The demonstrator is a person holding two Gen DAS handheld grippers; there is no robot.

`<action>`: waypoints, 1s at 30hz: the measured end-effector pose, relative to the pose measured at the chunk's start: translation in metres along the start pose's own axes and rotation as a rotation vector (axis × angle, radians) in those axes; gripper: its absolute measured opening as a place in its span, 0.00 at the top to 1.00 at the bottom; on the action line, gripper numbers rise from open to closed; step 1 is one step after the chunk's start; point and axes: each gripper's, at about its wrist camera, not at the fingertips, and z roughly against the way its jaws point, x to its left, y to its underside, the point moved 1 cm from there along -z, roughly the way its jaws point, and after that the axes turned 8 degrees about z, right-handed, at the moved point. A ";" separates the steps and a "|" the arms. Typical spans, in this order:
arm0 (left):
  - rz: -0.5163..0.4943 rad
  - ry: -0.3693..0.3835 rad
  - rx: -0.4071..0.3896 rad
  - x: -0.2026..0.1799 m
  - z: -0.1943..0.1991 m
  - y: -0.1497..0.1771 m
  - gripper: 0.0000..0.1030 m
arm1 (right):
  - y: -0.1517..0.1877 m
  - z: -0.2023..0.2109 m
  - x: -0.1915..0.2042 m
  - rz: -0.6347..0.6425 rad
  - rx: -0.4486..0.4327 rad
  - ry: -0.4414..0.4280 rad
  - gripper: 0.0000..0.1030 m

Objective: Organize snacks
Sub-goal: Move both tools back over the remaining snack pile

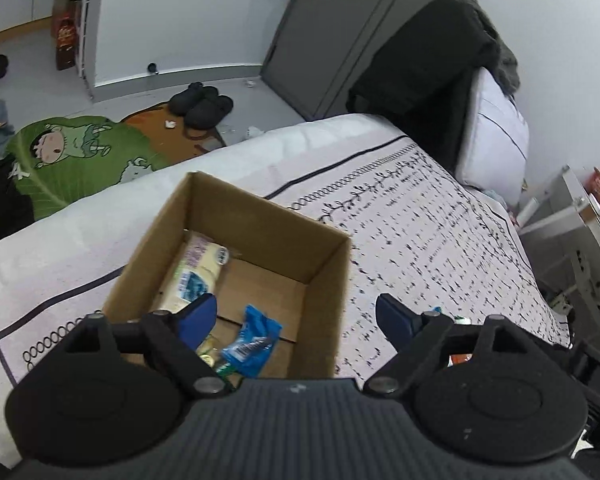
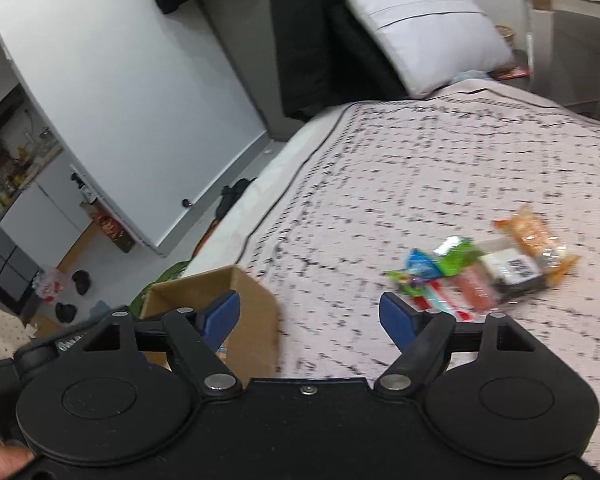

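The left gripper [image 1: 296, 316] hangs tilted down over the near part of the cardboard box [image 1: 324, 272] with its jaws spread wide and nothing between them, while the right gripper [image 2: 310, 314] hovers low over the bedspread [image 2: 440, 168], also spread wide and holding nothing. Inside the box lie a pale yellow packet [image 1: 198, 270] along the left wall and a blue wrapper [image 1: 252, 340] near the front. The remaining snacks [image 2: 488, 272] sit in a loose pile on the bedspread to the right of the box, well apart from it, with bare patterned cover between.
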 end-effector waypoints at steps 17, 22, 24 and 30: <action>-0.206 0.122 0.028 -0.068 -0.004 0.049 0.16 | 0.013 0.035 -0.082 -0.085 -0.017 0.076 0.26; -0.243 0.126 0.051 -0.082 -0.012 0.066 0.16 | 0.018 0.033 -0.099 -0.112 -0.012 0.069 0.26; -0.266 0.118 0.052 -0.086 -0.016 0.072 0.16 | 0.022 0.030 -0.105 -0.127 -0.005 0.069 0.26; -0.300 0.095 0.072 -0.094 -0.026 0.086 0.16 | 0.037 0.015 -0.116 -0.142 0.029 0.050 0.26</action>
